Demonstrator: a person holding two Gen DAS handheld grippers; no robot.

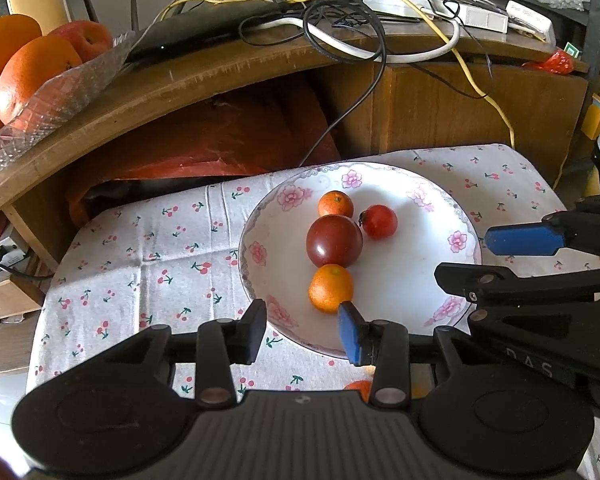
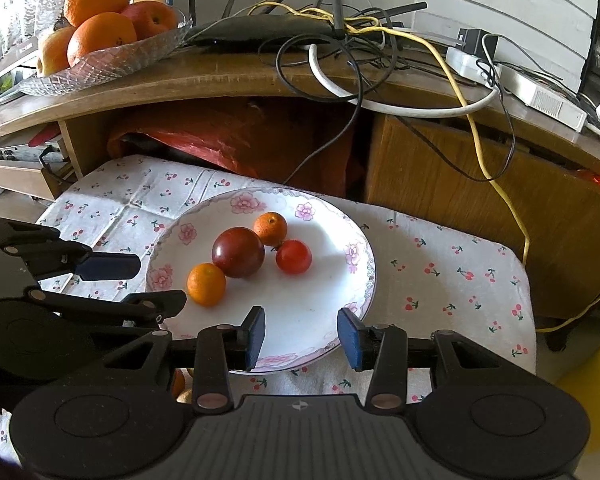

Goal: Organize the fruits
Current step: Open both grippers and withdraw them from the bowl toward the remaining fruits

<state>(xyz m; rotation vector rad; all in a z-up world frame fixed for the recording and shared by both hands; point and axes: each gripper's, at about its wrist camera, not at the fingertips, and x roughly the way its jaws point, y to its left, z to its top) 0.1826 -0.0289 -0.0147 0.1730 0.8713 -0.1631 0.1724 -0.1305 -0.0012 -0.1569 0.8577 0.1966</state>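
Observation:
A white plate with pink flowers [image 1: 412, 248] [image 2: 312, 300] stands on a cherry-print cloth [image 1: 140, 248]. On it lie a dark red round fruit [image 1: 334, 241] [image 2: 238, 252], a small red tomato [image 1: 379, 221] [image 2: 294, 256], and two small oranges, one far [image 1: 335, 204] [image 2: 270, 228] and one near [image 1: 331, 288] [image 2: 206, 284]. My left gripper [image 1: 303, 330] [image 2: 140, 282] is open over the plate's near-left rim, its blue pad just short of the near orange. My right gripper [image 2: 302, 334] [image 1: 496, 258] is open over the plate's near rim, holding nothing.
A glass dish [image 1: 60, 96] [image 2: 112, 64] with large oranges and an apple stands on the wooden desk [image 1: 180, 84] behind, beside a router and tangled cables [image 2: 340, 40]. A red bag [image 1: 220, 140] fills the space under the desk. Another orange fruit [image 1: 360, 389] peeks out below the left gripper.

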